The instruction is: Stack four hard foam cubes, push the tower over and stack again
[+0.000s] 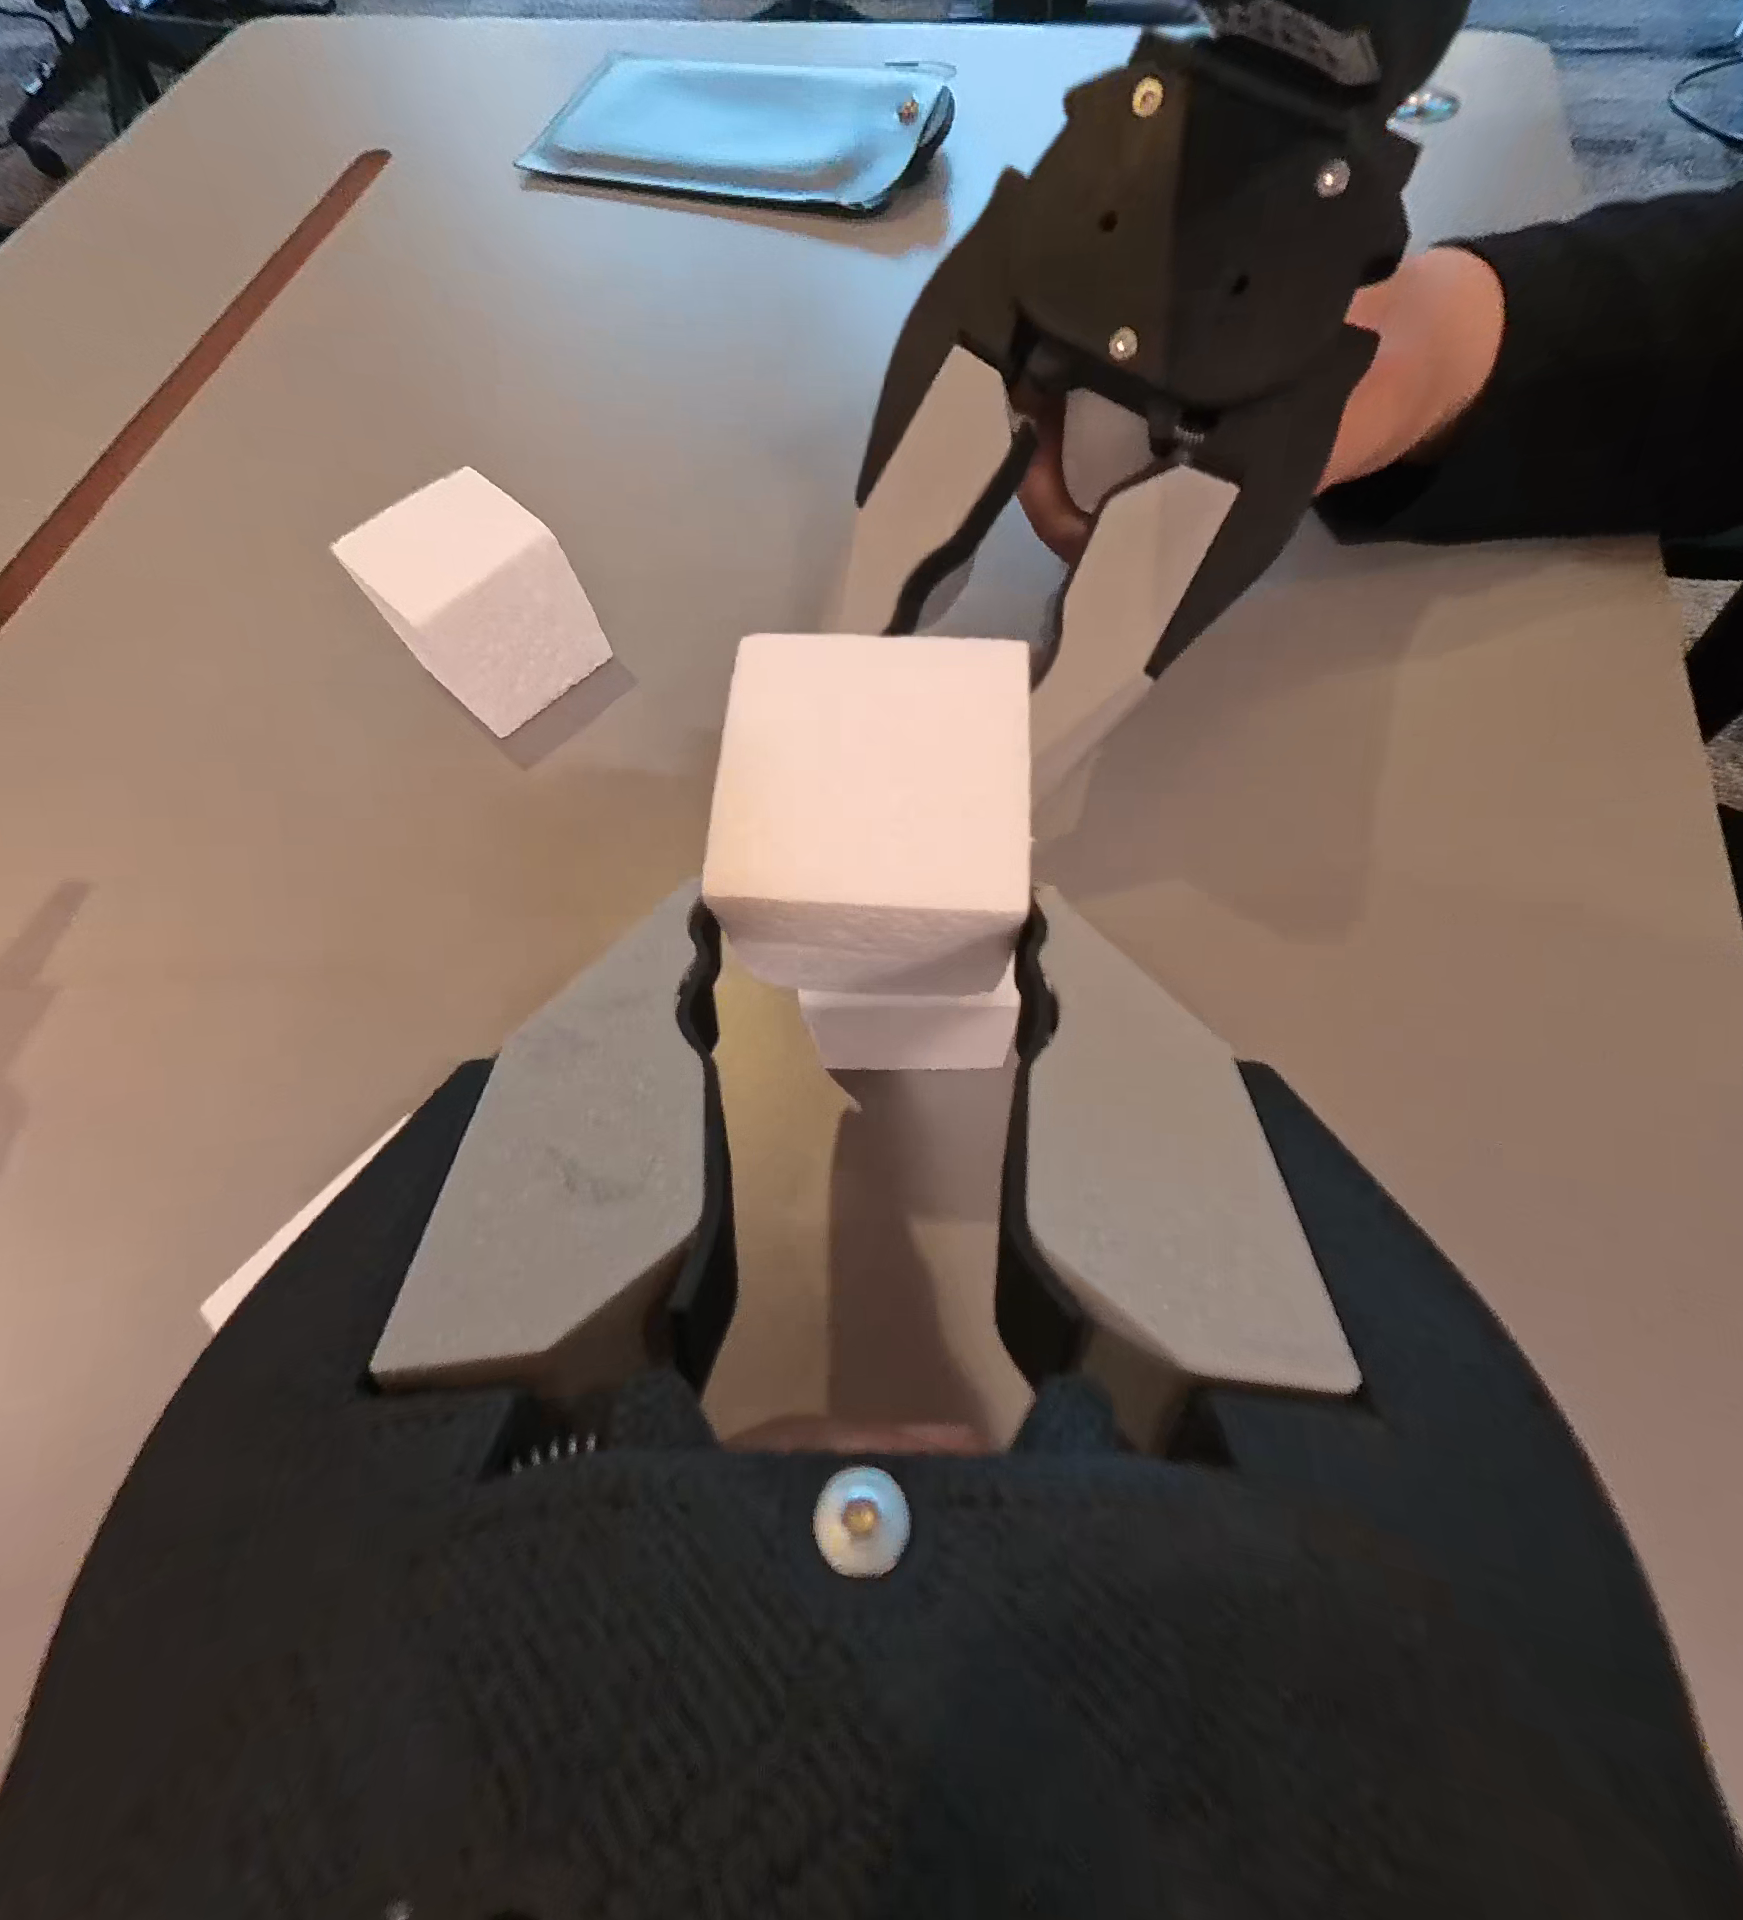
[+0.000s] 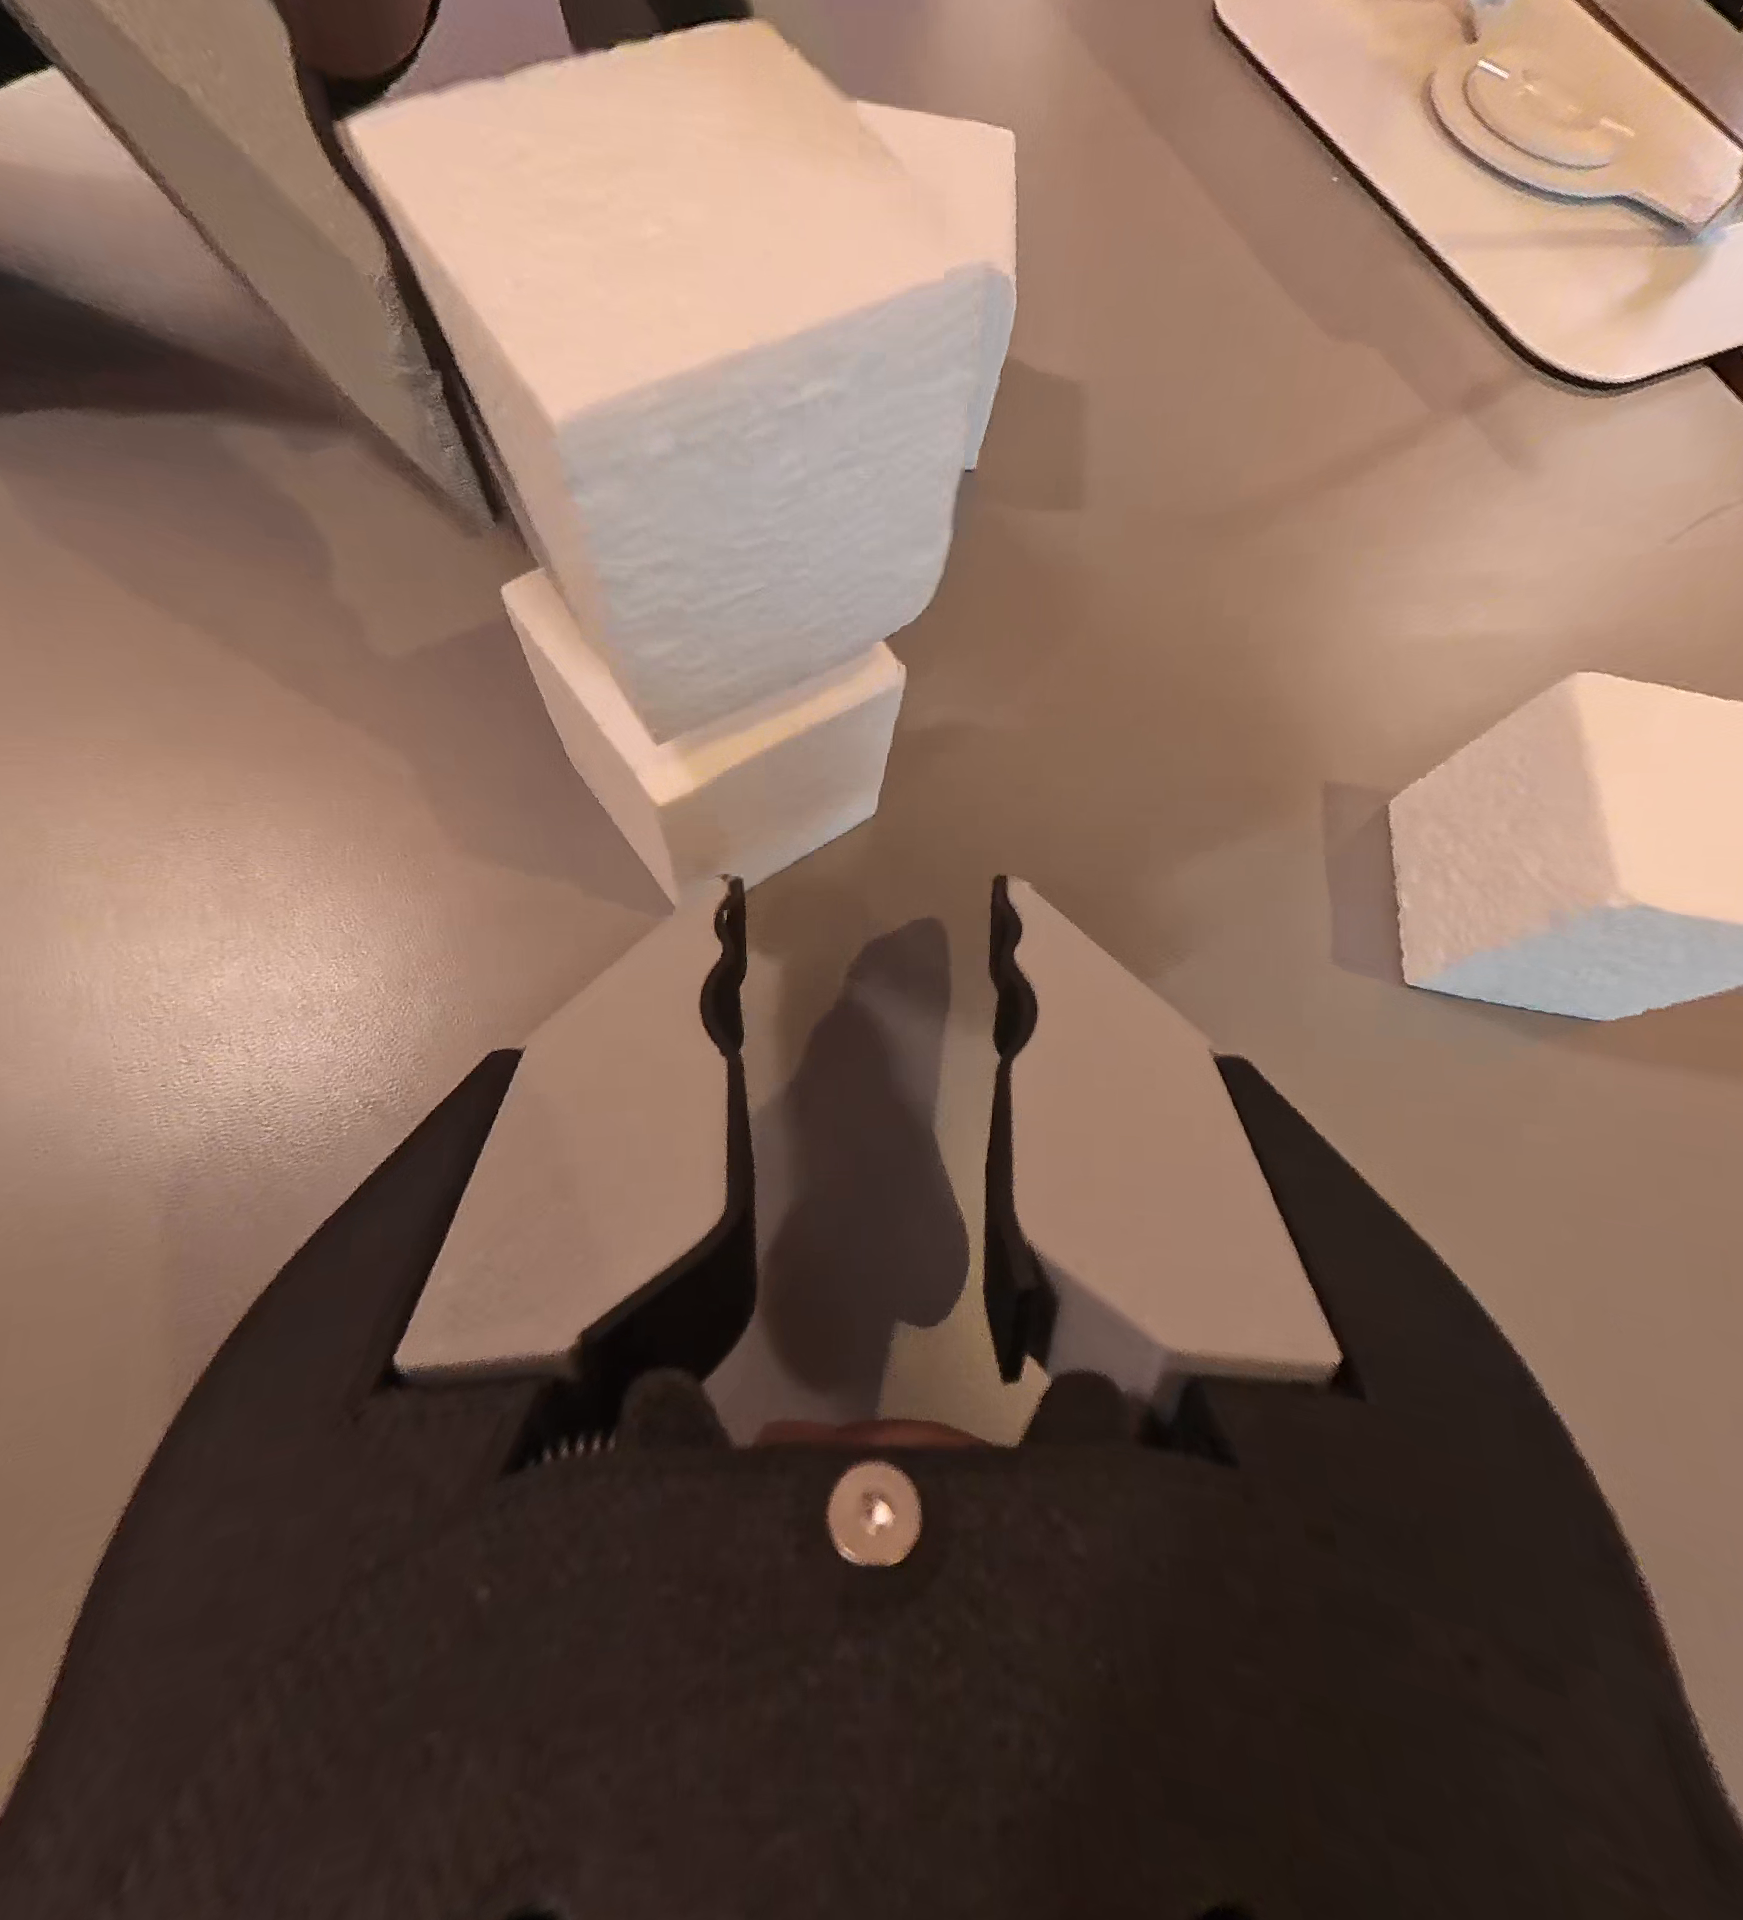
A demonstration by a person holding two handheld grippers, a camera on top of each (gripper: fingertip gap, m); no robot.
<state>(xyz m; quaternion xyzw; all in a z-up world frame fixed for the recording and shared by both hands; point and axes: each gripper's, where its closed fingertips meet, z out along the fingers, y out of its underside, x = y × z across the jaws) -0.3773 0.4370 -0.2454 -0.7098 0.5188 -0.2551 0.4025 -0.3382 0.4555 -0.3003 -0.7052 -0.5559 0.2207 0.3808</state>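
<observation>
Left gripper point(image 1: 868, 940) fingers clamp my top cube point(image 1: 868, 769) over the bottom cube point(image 2: 742, 790); right gripper point(image 2: 865, 914) gapes empty beside.

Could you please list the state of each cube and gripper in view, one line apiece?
Top cube: held by the left gripper, resting on the lower cube, twisted off square.
Lower cube: on the table, carrying the top cube.
Loose cube: alone on the table, unstacked.
Left gripper: shut on the top cube.
Right gripper: open, empty.

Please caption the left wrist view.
Left gripper holds a foam cube atop another cube; right gripper hovers open.
</observation>
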